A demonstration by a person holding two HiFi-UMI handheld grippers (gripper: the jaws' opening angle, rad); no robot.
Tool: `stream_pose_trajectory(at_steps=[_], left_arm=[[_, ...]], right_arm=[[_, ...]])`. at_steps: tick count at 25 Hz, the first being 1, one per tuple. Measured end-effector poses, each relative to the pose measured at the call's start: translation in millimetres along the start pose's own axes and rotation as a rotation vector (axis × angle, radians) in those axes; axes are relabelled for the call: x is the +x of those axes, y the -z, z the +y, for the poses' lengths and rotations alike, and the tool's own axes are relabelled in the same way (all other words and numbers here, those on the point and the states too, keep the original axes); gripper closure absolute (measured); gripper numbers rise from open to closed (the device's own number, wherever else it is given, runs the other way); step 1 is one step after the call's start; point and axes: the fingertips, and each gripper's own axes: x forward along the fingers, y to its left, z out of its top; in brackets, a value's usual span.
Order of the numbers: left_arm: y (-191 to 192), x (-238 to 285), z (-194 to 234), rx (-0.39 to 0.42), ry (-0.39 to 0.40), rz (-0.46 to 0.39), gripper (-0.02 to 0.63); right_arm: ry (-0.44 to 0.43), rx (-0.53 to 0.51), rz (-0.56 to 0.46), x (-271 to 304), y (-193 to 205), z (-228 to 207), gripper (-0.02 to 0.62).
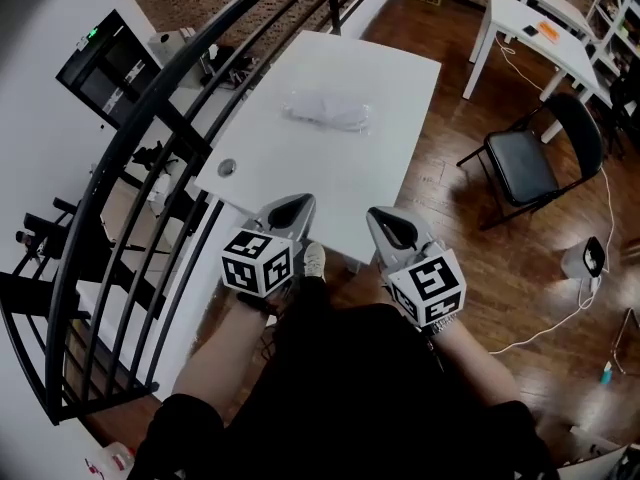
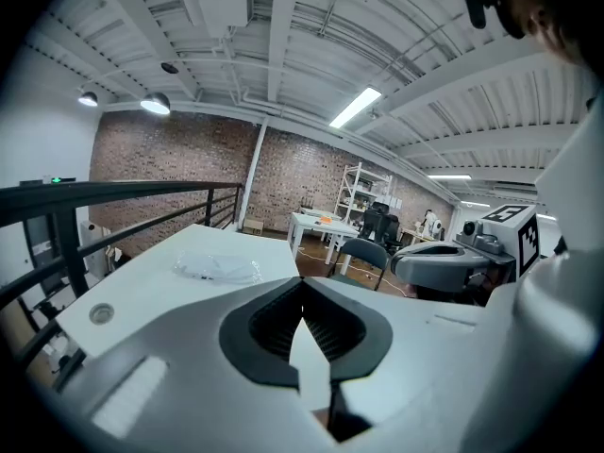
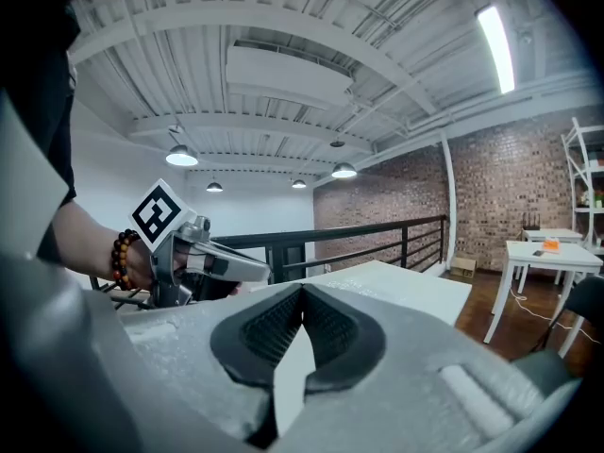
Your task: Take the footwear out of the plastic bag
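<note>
A clear plastic bag [image 1: 329, 110] with pale footwear inside lies on the far half of the white table [image 1: 390, 118]; the same bag [image 2: 218, 268] shows in the left gripper view, well beyond the jaws. My left gripper [image 1: 303, 200] hangs over the table's near edge, shut and empty. My right gripper [image 1: 378, 215] is beside it, also shut and empty. In the left gripper view the left gripper [image 2: 302, 286] has its jaws closed tip to tip, and in the right gripper view the right gripper [image 3: 302, 295] looks the same. Both are far short of the bag.
A black metal railing [image 1: 190, 78] runs along the table's left side. A round grommet [image 1: 227, 167] sits near the table's left corner. A black folding chair [image 1: 530, 158] stands on the wooden floor to the right, with another white table [image 1: 535, 23] behind it.
</note>
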Motion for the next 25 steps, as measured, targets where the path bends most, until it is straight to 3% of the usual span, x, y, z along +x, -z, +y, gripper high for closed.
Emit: stream_pose_trajectory(at_steps=[15,25], left_arm=[[-39,109,212,-0.070,0.012,0.061,0.589],[-40,159,311,-0.117,-0.004,0.172,0.589]], right_arm=[[0.085,0.055,0.202,182,9,-76,0.606],[0.139,0.150,0.355,263,34,-127,0.587]])
